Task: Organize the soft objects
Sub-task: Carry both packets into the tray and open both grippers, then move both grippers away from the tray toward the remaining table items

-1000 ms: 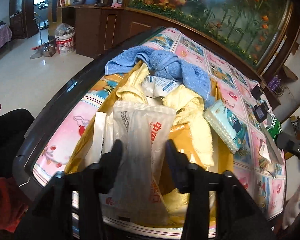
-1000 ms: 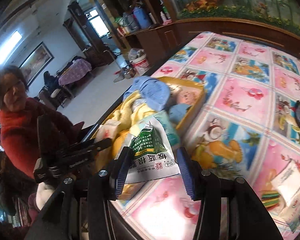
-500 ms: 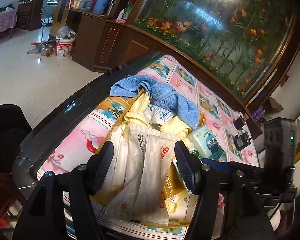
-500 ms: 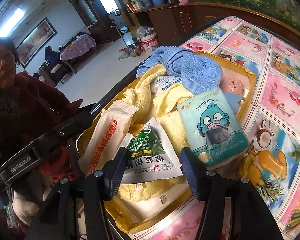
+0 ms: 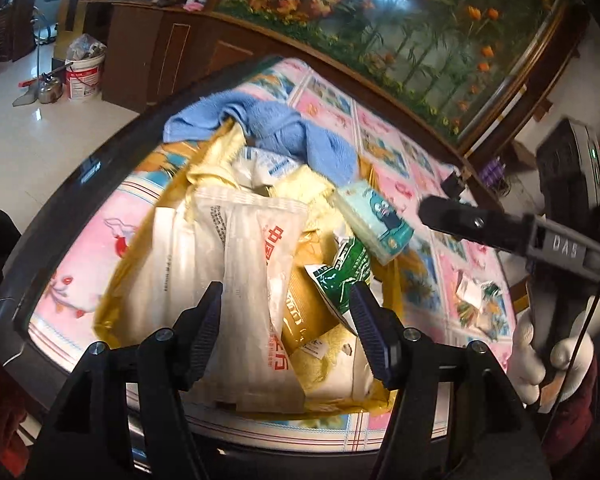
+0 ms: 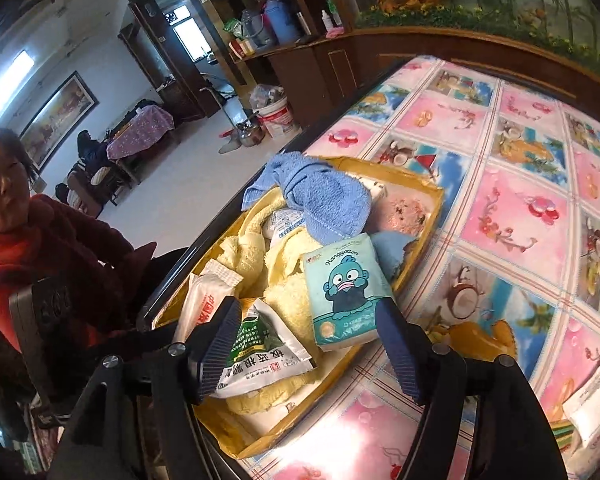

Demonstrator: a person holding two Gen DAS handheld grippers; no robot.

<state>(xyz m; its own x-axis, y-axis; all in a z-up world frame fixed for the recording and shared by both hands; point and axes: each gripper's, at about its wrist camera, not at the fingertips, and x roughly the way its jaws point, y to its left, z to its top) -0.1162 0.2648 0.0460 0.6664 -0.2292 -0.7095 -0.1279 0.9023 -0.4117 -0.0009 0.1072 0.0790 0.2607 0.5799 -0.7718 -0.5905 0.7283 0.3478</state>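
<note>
So we've got a big table (image 6: 512, 216) covered in a pink and blue cartoon-print cloth, and sitting near its edge is a shallow yellow box (image 6: 428, 216) stuffed with soft stuff. Biggest thing in there is the yellow towel (image 6: 284, 280), bunched up through the middle, with a blue towel (image 6: 324, 200) draped over the far end and hanging a bit over the rim. Next down, a long white sachet pack with red print (image 5: 256, 264) lies along the left side of the box, right in front of our left gripper (image 5: 288, 332). That one is spread wide with nothing between its fingers, just hovering over the near end of the pack. Then there's the teal tissue pack with a cartoon fish (image 6: 346, 292) leaning on the box's right rim, and a green and white sachet (image 6: 260, 348) lying flat on the yellow towel. Our right gripper (image 6: 304, 352) is also wide open and empty, with the green sachet under its left finger and the tissue pack just beyond its right one.
</note>
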